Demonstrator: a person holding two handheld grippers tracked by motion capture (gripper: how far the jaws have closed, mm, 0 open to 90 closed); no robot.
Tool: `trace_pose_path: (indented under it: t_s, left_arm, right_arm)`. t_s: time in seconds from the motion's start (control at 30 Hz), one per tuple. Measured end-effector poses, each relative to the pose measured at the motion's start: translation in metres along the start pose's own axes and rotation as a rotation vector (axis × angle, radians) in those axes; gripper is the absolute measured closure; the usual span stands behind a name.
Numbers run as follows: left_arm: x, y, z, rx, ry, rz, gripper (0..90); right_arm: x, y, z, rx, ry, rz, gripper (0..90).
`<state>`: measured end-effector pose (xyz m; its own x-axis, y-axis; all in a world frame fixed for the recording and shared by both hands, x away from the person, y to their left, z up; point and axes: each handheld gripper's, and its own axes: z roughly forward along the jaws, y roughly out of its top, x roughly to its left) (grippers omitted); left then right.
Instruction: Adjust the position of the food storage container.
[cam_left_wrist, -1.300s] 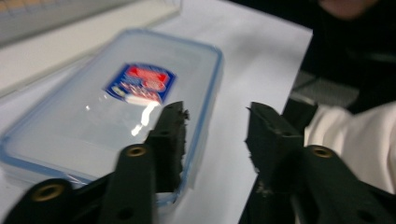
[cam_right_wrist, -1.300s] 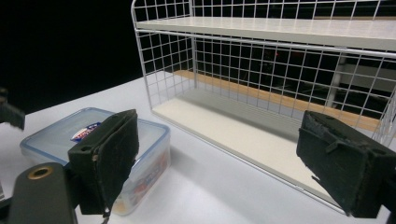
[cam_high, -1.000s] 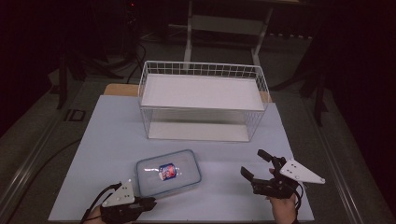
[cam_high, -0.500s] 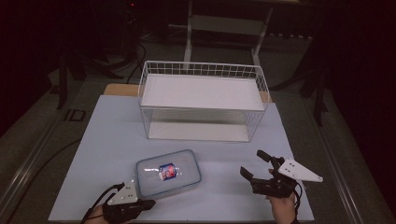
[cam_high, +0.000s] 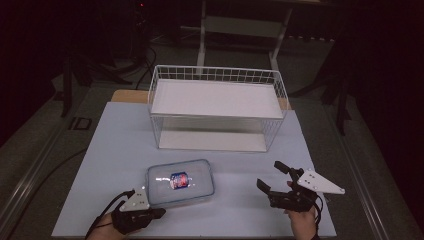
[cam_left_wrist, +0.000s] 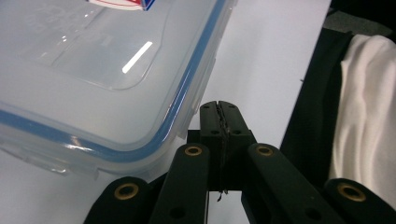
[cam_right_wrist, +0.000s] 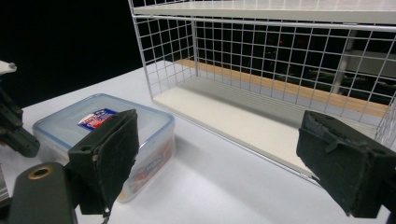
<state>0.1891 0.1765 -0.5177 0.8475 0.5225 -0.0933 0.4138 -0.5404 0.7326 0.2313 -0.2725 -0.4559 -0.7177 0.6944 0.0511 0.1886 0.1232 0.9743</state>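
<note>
- The left tool (cam_high: 150, 214) sits at the near edge of the desk (cam_high: 115, 150), its jaws fully closed on nothing, tips just beside the near corner of the clear lidded box (cam_high: 181, 182); I cannot tell whether they touch it.
- The right tool (cam_high: 274, 182) hovers well apart on the other side, jaws spread wide and empty, aimed toward the box and the wire basket (cam_high: 216, 107).
- The box lies flat on the desk between the 2 tools, in front of the basket, with a small red-and-blue packet (cam_high: 178, 180) inside.
- Risk: with closed jaws the left tool can only push; a nudge at 1 corner would probably spin or slide the smooth box rather than lift it.
- Risk: the right tool's wide jaws may slip off the rounded plastic wall, or clip the basket's wire front on the way over.
</note>
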Motion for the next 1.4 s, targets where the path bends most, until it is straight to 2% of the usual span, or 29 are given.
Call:
trace_pose_path:
  t_s: [0.1, 0.13, 0.2, 0.27, 0.37, 0.43, 0.47, 0.5, 0.53, 0.57, 0.63, 0.67, 0.7, 0.8, 0.83, 0.9, 0.93, 0.97, 1.0, 1.07, 1.1, 1.2, 1.4]
  left_arm:
    - [0.004, 0.000, 0.001, 0.012, 0.018, -0.010, 89.6]
    - [0.006, 0.000, 0.002, 0.024, 0.035, -0.013, 89.6]
    - [0.009, -0.002, 0.002, 0.016, 0.030, -0.028, 89.7]
    - [0.012, -0.002, 0.002, 0.031, 0.062, -0.026, 89.7]
    - [0.019, -0.003, 0.000, 0.015, 0.077, -0.045, 89.7]
    - [0.022, -0.003, -0.002, 0.012, 0.055, -0.043, 89.6]
    - [0.023, -0.003, -0.005, 0.014, 0.026, -0.043, 89.6]
    - [0.022, -0.003, -0.008, 0.012, 0.017, -0.027, 89.6]
    - [0.021, -0.002, -0.016, 0.002, 0.039, -0.010, 89.6]
    - [0.022, -0.001, -0.021, -0.009, 0.038, -0.006, 89.6]
    - [0.024, 0.002, -0.034, -0.041, 0.086, -0.010, 89.6]
    - [0.024, 0.002, -0.034, -0.041, 0.086, -0.010, 89.6]
    - [0.032, 0.004, -0.044, -0.062, 0.145, -0.025, 89.6]
    - [0.049, 0.004, -0.049, -0.074, 0.205, -0.066, 89.6]
    - [0.058, 0.003, -0.048, -0.074, 0.221, -0.090, 89.6]
    - [0.070, 0.001, -0.045, -0.083, 0.228, -0.126, 89.6]
    - [0.076, -0.001, -0.042, -0.078, 0.243, -0.134, 89.7]
    - [0.081, -0.003, -0.040, -0.082, 0.244, -0.134, 89.6]
    - [0.085, -0.004, -0.038, -0.085, 0.241, -0.152, 89.7]
    - [0.087, -0.005, -0.035, -0.077, 0.239, -0.153, 89.6]
    - [0.090, -0.006, -0.031, -0.076, 0.224, -0.160, 89.7]
    - [0.089, -0.004, -0.025, -0.072, 0.199, -0.153, 89.6]
    - [0.088, 0.001, -0.022, -0.077, 0.194, -0.158, 89.7]
  right_arm:
    - [0.000, 0.000, 0.001, 0.001, 0.003, 0.003, 12.7]
    - [0.000, 0.000, 0.001, 0.002, 0.004, 0.004, 12.7]
    - [0.001, 0.000, 0.001, 0.003, 0.008, 0.004, 12.7]
    - [0.001, 0.000, 0.001, 0.001, 0.009, 0.002, 12.7]
    - [0.000, 0.000, 0.001, 0.000, 0.009, 0.008, 12.7]
    - [0.000, -0.001, 0.002, 0.005, 0.012, 0.009, 12.7]
    - [0.000, -0.001, 0.002, 0.005, 0.013, 0.009, 12.7]
    - [0.000, -0.001, 0.001, 0.004, 0.014, 0.010, 12.7]
    - [0.000, -0.001, 0.001, 0.002, 0.014, 0.011, 12.7]
    - [0.000, 0.000, 0.001, 0.002, 0.012, 0.008, 12.7]
    - [0.000, 0.000, 0.001, 0.000, 0.014, 0.010, 12.7]
    - [0.000, 0.000, 0.001, 0.000, 0.014, 0.010, 12.7]
    - [0.000, -0.001, 0.003, 0.006, 0.018, 0.007, 12.7]
    - [0.001, -0.001, 0.003, 0.009, 0.020, 0.002, 12.7]
    - [0.001, -0.001, 0.003, 0.009, 0.019, 0.000, 12.7]
    - [0.001, -0.001, 0.002, 0.007, 0.021, -0.001, 12.7]
    - [0.001, -0.001, 0.002, 0.007, 0.020, -0.001, 12.7]
    - [0.001, -0.001, 0.002, 0.007, 0.021, 0.005, 12.7]
    - [0.001, -0.001, 0.002, 0.006, 0.022, 0.008, 12.7]
    - [0.000, -0.002, 0.002, 0.010, 0.020, 0.009, 12.7]
    - [0.000, -0.002, 0.003, 0.010, 0.021, 0.011, 12.7]
    - [0.000, -0.002, 0.003, 0.012, 0.022, 0.008, 12.7]
    - [0.000, -0.002, 0.003, 0.014, 0.026, 0.007, 12.7]
